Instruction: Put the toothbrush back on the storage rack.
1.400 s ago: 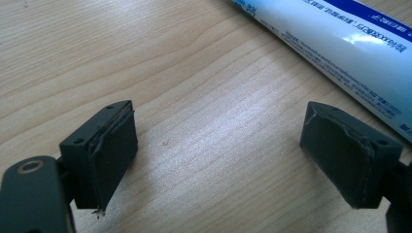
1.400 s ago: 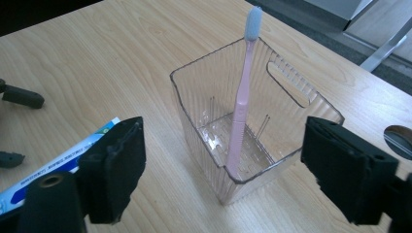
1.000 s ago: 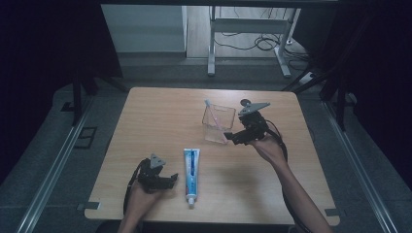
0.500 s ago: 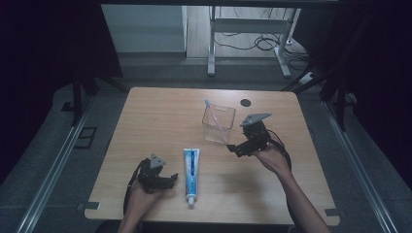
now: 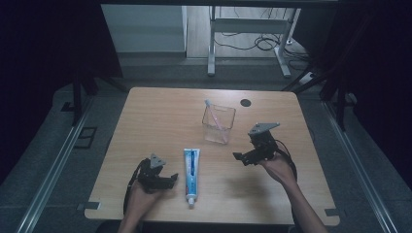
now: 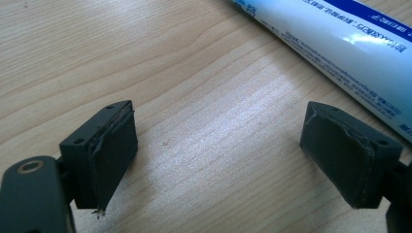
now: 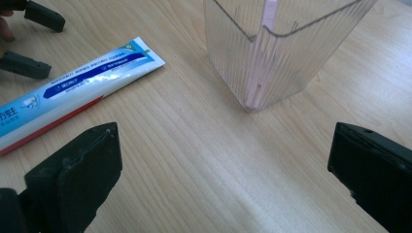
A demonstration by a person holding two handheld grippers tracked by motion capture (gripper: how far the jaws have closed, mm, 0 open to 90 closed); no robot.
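Note:
A blue-and-white toothpaste tube (image 5: 191, 174) (image 7: 73, 94) (image 6: 340, 48) lies flat on the wooden table (image 5: 145, 111), cap toward the near edge. Behind it stands a clear square cup (image 5: 218, 124) (image 7: 272, 53) with a pink toothbrush (image 5: 214, 112) (image 7: 266, 19) leaning inside. My right gripper (image 5: 241, 159) (image 7: 223, 179) hovers near the cup's front right. Its jaws have just been opening and now stand open with only bare table between them. My left gripper (image 5: 171, 180) (image 6: 218, 155) rests open just left of the tube, touching nothing. The right gripper view also shows it at top left (image 7: 31, 39).
A dark round grommet (image 5: 246, 102) sits near the table's far edge. Beyond the table are a desk frame and cables on the floor (image 5: 252, 43). Bare wood lies to the right of the right hand and along the table's left half.
My right gripper has drawn back from the cup toward the near side and sunk lower. The left gripper, tube and cup have stayed put.

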